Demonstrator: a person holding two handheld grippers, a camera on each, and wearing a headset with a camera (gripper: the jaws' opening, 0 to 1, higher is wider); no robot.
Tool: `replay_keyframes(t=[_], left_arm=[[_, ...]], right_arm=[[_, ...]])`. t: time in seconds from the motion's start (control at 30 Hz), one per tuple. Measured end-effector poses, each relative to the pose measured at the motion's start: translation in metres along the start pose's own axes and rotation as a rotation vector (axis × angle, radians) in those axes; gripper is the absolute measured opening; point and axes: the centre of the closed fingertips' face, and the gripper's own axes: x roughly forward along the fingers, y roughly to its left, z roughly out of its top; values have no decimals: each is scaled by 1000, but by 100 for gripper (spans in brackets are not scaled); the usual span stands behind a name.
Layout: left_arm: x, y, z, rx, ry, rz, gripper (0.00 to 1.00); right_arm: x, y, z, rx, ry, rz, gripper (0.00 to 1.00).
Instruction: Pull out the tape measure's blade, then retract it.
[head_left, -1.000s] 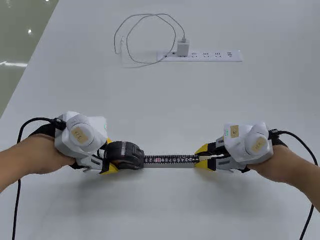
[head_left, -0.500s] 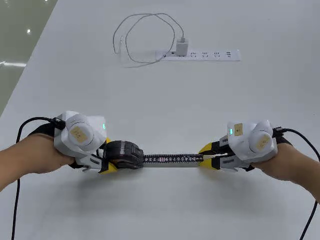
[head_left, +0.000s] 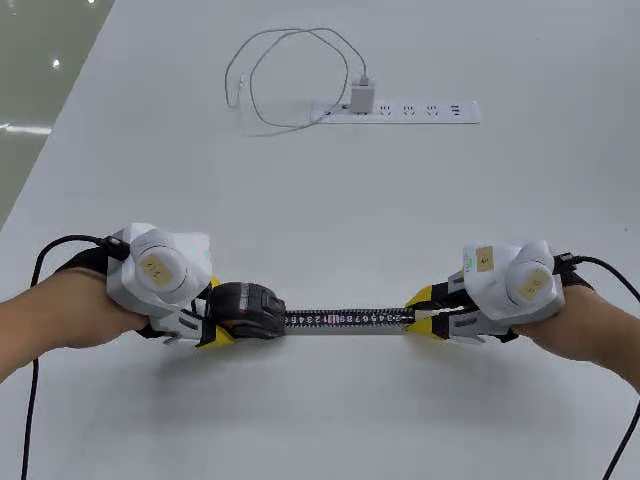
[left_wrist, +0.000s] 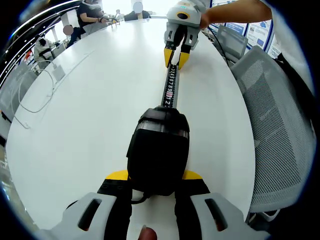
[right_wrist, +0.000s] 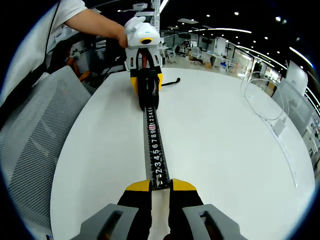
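A black tape measure case (head_left: 246, 309) lies on the white table, and my left gripper (head_left: 216, 322) is shut on its rear; the case (left_wrist: 159, 150) looms large between the yellow-tipped jaws in the left gripper view. Its dark numbered blade (head_left: 345, 319) runs right along the tabletop to my right gripper (head_left: 422, 311), which is shut on the blade's end. In the right gripper view the blade (right_wrist: 154, 155) stretches from my right gripper (right_wrist: 160, 187) to the far case (right_wrist: 148, 89). The right gripper (left_wrist: 176, 56) faces me in the left gripper view.
A white power strip (head_left: 400, 111) with a plugged charger (head_left: 361, 97) and looped white cable (head_left: 280, 75) lies far back on the table. Black cables trail from both grippers. A grey mesh chair (left_wrist: 280, 120) stands beside the table edge.
My right gripper has moved rightward holding the blade's end, so more blade is drawn out. The left gripper and the case stayed put.
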Motion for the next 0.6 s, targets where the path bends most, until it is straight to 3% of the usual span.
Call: replay_keyframes(t=[0.6], left_arm=[[1,1,-1,3,2,0,28]], right_arm=[[-11,-1,-15,0,33,-5,7]])
